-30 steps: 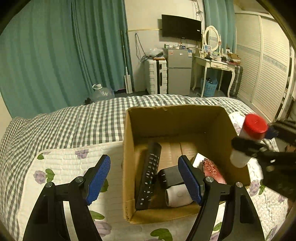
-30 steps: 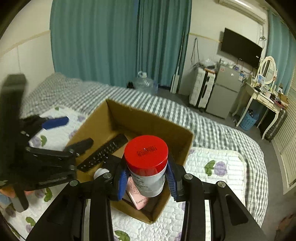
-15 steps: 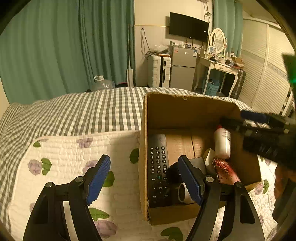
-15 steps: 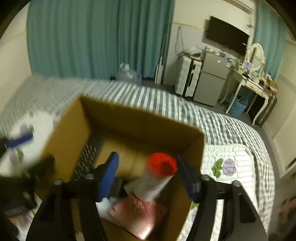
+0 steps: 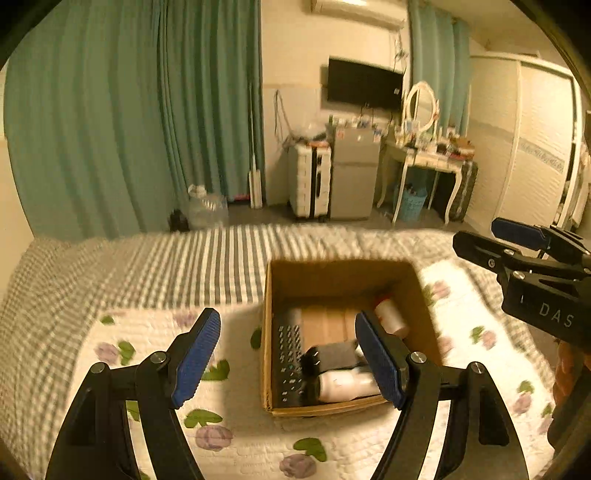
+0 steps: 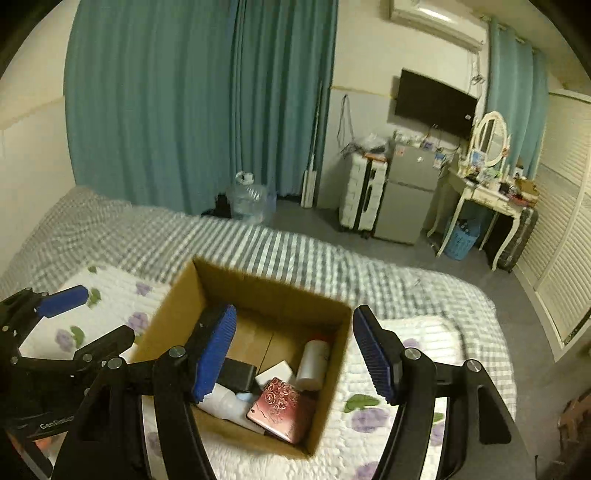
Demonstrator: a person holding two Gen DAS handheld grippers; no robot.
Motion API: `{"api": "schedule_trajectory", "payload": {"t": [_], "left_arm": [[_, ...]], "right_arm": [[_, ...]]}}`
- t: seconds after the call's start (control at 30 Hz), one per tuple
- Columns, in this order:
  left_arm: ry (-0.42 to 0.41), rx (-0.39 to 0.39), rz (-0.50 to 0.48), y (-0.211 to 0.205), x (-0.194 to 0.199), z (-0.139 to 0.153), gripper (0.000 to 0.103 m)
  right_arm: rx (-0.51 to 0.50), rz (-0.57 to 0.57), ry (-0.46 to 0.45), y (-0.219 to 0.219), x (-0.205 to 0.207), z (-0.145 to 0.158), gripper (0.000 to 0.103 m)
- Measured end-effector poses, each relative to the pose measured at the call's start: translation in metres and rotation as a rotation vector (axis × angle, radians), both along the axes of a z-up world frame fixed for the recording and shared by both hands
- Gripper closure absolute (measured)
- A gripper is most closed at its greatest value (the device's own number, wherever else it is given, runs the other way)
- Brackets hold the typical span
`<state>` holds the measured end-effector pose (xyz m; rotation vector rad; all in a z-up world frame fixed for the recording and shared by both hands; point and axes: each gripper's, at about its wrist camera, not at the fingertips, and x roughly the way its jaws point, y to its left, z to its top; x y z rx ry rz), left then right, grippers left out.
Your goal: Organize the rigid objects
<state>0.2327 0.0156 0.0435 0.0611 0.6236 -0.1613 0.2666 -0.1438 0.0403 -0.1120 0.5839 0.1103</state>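
Cardboard box (image 6: 332,373) sits open-topped on the bed (image 6: 424,295), on a white quilted cover with purple flower and green leaf print (image 5: 236,435); grey-and-white checked blanket (image 5: 147,273) covers the far half of the bed. Inside the box: black remote (image 5: 286,365) lying flat along the left wall; white bottle with red cap (image 6: 314,363) leaning near the right wall; pink embossed case (image 6: 282,408) at the near corner; a second white bottle (image 5: 347,384) on its side at the near wall; a dark block (image 6: 236,374) between them. Left claw (image 5: 286,360) released, blue pads wide apart, nothing between them, hovering above the near-left part of the box. Right claw (image 6: 291,354) also released and empty, held above the box, pads straddling its opening in the right wrist view. Room: teal curtains (image 6: 203,110) across the back wall; wall-mounted TV (image 6: 434,101); AC unit (image 6: 436,16) high up; white suitcase (image 6: 364,194) next to a small grey fridge (image 6: 404,201); white vanity with oval mirror (image 6: 489,136), its top cluttered; blue basket (image 6: 458,242) beneath it; clear water jug (image 6: 247,201) on the grey floor by the curtains; louvred wardrobe doors (image 6: 565,240) on the right. Lighting dim and warm; the bed is motion-blurred in both views.
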Motion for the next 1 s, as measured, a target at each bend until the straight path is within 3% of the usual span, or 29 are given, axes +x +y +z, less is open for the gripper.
{"api": "schedule_trajectory", "payload": {"t": [0.23, 0.43, 0.6, 0.67, 0.73, 0.8, 1.0], "left_arm": [[-0.135, -0.006, 0.004, -0.011, -0.058, 0.051, 0.025], [-0.203, 0.010, -0.019, -0.016, -0.105, 0.051, 0.025], [-0.246, 0.029, 0.008, -0.021, -0.127, 0.034, 0.025], [-0.247, 0.014, 0.028, -0.021, -0.130, 0.023, 0.025], [-0.243, -0.015, 0.055, -0.020, -0.130, 0.007, 0.025], [-0.248, -0.025, 0.095, -0.019, -0.129, -0.009, 0.024], [-0.191, 0.002, 0.139, -0.017, -0.113, -0.049, 0.024]], "right_arm": [[0.020, -0.037, -0.116, -0.019, -0.079, 0.069, 0.035], [0.057, -0.087, -0.216, -0.032, -0.141, 0.081, 0.025], [0.095, -0.118, -0.222, -0.043, -0.160, 0.056, 0.025], [0.119, -0.114, -0.216, -0.046, -0.161, 0.041, 0.020], [0.147, -0.111, -0.226, -0.047, -0.160, 0.020, 0.007], [0.167, -0.119, -0.237, -0.048, -0.158, -0.003, 0.000], [0.084, -0.104, -0.167, -0.033, -0.140, -0.059, 0.000]]}}
